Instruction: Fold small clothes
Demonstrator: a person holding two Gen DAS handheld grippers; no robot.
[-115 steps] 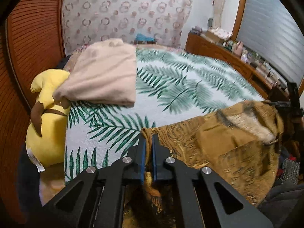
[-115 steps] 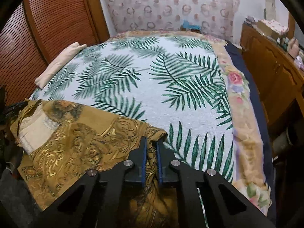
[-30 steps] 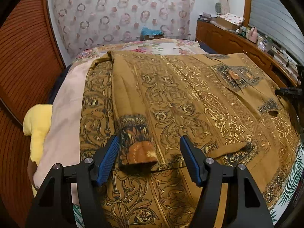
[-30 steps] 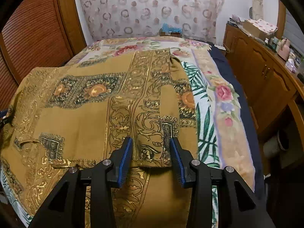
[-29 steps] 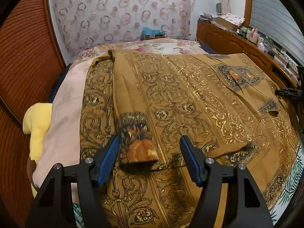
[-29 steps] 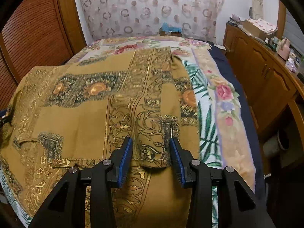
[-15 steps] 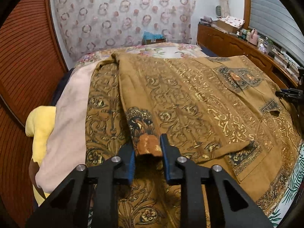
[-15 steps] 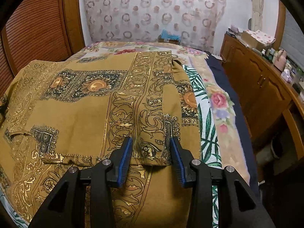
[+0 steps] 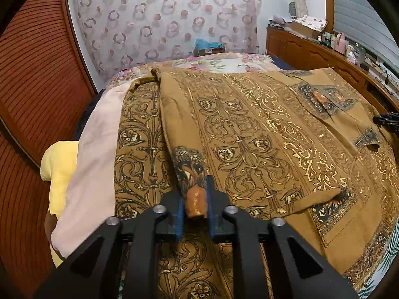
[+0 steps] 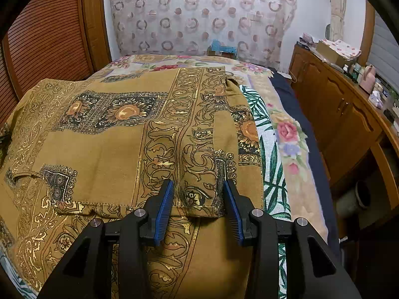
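Note:
An ochre shirt with gold and black scrollwork [image 9: 261, 129] lies spread across the bed, also seen in the right wrist view [image 10: 99, 144]. Its left sleeve is folded inward over the body. My left gripper [image 9: 195, 189] is closing its jaws, and the blue pads squeeze the bunched sleeve cuff [image 9: 195, 201]. On the other side, my right gripper [image 10: 198, 186] stands open, its pads on either side of the flat right sleeve end [image 10: 199, 164] without pinching it.
A folded beige garment [image 9: 94, 162] and a yellow plush toy [image 9: 58, 164] lie left of the shirt. The palm-leaf bedspread [image 10: 271, 164] shows at the right edge. A wooden cabinet [image 10: 349, 124] runs along the right, slatted wooden doors [image 9: 37, 87] along the left.
The left jaws have come together from wide apart onto the sleeve cuff, bunching it between the pads. The right gripper keeps the same gap around the other sleeve.

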